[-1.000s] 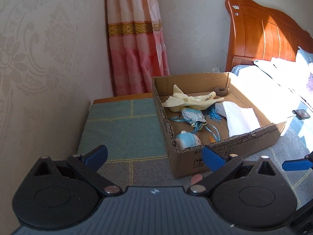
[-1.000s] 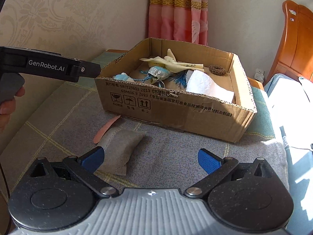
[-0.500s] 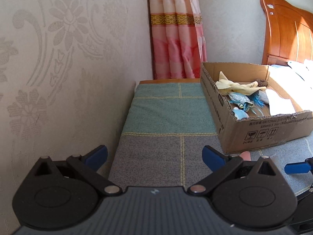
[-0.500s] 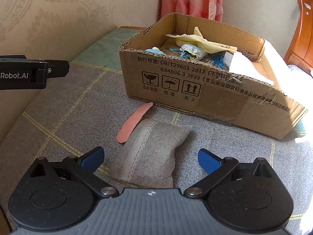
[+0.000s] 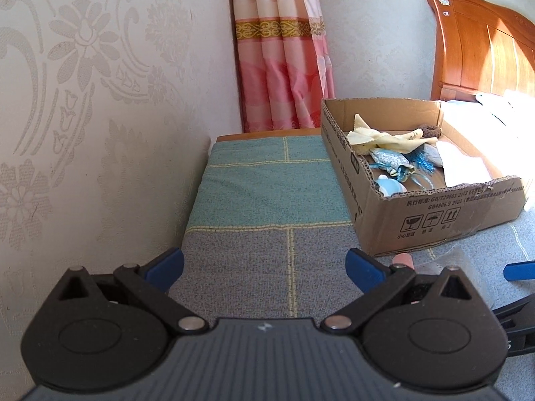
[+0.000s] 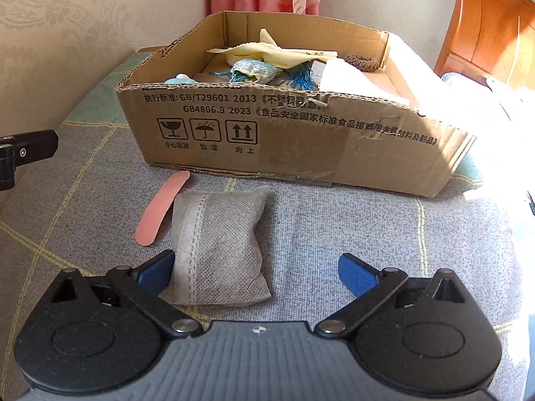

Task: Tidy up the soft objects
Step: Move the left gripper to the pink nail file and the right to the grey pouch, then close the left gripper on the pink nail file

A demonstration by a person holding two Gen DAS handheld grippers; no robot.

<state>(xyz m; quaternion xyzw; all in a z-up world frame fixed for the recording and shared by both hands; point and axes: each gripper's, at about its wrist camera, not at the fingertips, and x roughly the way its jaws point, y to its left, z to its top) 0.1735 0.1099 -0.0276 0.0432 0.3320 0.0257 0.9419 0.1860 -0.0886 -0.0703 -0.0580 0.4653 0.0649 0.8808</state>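
Grey-and-teal checked cloth (image 6: 334, 227) carries a cardboard box (image 6: 301, 140) of soft items at twelve o'clock. Right gripper (image 6: 255, 269), jaws spread wide, hovers over a grey pouch (image 6: 217, 244); a pink strip (image 6: 162, 207) lies at the pouch's ten o'clock. Left gripper (image 5: 264, 265) gapes empty

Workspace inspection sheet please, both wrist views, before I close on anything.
Surface: checked grey-green blanket, flat.
Job's things: grey fabric pouch and pink strip lying in front of the cardboard box; box holds yellow cloth, blue patterned pouch, white cloth, brown ring.
Clutter: nothing seen.
Grippers: right gripper open, straddling the pouch's near end; left gripper open, empty.
Cables: nothing seen.
Surroundings: wallpapered wall, pink curtain, wooden headboard.
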